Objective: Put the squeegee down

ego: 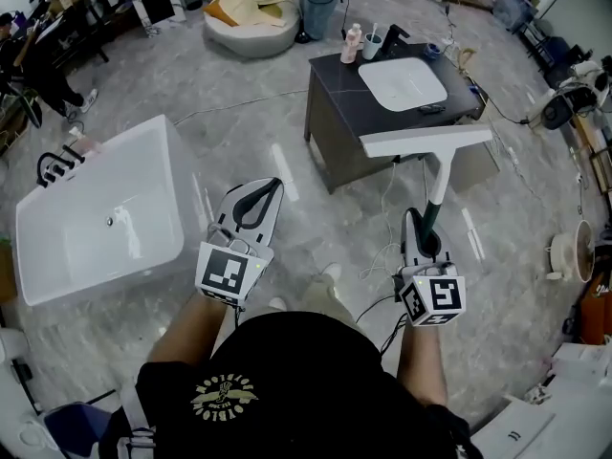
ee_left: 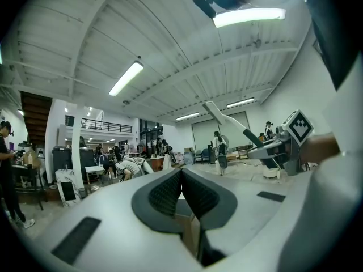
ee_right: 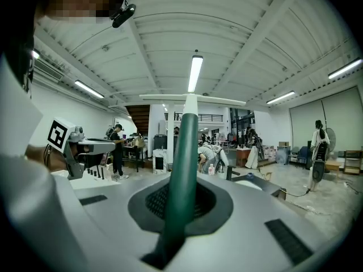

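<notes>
The right tongs (ego: 421, 226) gripped the squeegee (ego: 426, 141) by its handle. Its long axis ran up the frame, blade crosswise beside the tabletop (ego: 344, 89) front edge. The left tongs (ego: 273, 187) were closed and empty.

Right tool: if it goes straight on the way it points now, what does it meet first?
Likely the dark vanity cabinet ahead, and the squeegee clamped in the right tool would touch it first. In the head view its blade overlaps the cabinet's near edge, though depth is unclear.
</notes>
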The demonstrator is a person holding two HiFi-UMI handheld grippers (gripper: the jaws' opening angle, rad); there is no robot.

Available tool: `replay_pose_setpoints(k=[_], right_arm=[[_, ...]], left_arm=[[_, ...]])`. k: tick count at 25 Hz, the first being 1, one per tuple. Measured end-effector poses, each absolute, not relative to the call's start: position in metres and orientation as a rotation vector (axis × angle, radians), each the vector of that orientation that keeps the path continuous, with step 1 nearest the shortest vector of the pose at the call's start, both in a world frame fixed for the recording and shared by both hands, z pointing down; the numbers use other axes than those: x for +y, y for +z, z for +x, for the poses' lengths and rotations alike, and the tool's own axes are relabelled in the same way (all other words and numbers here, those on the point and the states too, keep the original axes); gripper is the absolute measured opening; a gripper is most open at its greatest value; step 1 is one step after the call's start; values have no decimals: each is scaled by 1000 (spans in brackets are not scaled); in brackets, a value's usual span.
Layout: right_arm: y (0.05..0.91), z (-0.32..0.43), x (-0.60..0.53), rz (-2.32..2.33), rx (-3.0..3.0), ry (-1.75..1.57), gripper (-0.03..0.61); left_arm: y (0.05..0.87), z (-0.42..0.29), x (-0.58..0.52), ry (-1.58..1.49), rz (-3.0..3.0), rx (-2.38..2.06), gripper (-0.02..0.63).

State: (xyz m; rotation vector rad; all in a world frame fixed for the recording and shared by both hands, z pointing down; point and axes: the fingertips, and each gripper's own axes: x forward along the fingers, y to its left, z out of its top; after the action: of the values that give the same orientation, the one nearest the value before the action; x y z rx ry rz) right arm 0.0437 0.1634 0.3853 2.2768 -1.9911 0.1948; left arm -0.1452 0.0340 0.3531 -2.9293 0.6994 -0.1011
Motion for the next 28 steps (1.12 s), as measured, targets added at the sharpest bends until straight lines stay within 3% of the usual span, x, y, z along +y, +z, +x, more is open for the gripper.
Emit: replay_pose_setpoints(k=[28], right_arm=[[394,199,73,2121,-2163,195,32]], left_arm=[[335,10,-36,-53,-2800,913,25]])
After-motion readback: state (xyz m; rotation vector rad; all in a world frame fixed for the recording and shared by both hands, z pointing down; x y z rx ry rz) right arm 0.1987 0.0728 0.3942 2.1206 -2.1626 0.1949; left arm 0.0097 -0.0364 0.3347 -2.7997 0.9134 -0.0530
